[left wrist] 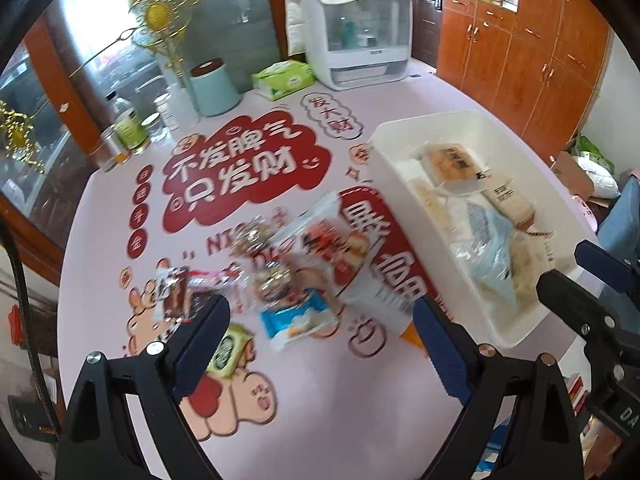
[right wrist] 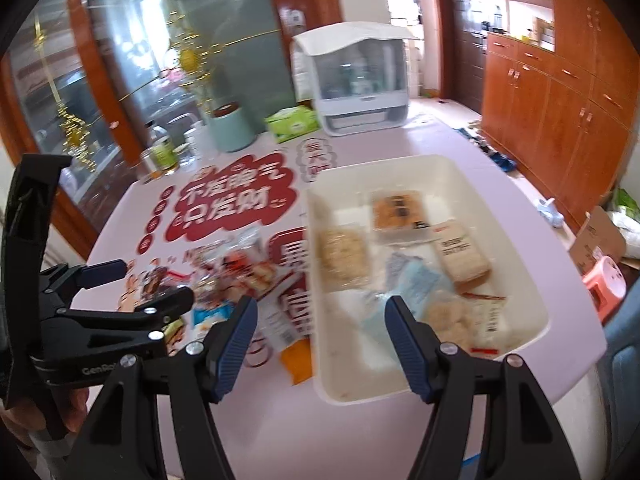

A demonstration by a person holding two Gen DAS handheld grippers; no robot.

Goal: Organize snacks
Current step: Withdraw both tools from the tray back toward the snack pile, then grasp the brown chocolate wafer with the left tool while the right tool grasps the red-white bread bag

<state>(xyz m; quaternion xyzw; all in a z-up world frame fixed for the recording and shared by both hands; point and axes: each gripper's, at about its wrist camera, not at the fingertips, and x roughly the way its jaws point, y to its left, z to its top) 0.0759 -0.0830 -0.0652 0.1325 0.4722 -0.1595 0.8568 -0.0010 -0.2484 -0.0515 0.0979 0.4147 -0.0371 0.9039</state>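
Both grippers' fingers spread, empty: left gripper [left wrist: 320, 332] above loose snack packets [left wrist: 296, 272] on counter [left wrist: 360, 420]; right gripper [right wrist: 320, 340] over near-left bin [right wrist: 532, 280] corner.

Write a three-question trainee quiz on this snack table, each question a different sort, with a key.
1. True or false: the white bin is empty.
2. Multiple choice: the loose snack pile lies (A) inside the bin, (B) on the tablecloth beside the bin, (C) on the floor.
3. Fill in: neither the left hand-held gripper nor the right hand-held gripper holds a snack; both are ____.

Key: 1 false; 2 B; 3 open.
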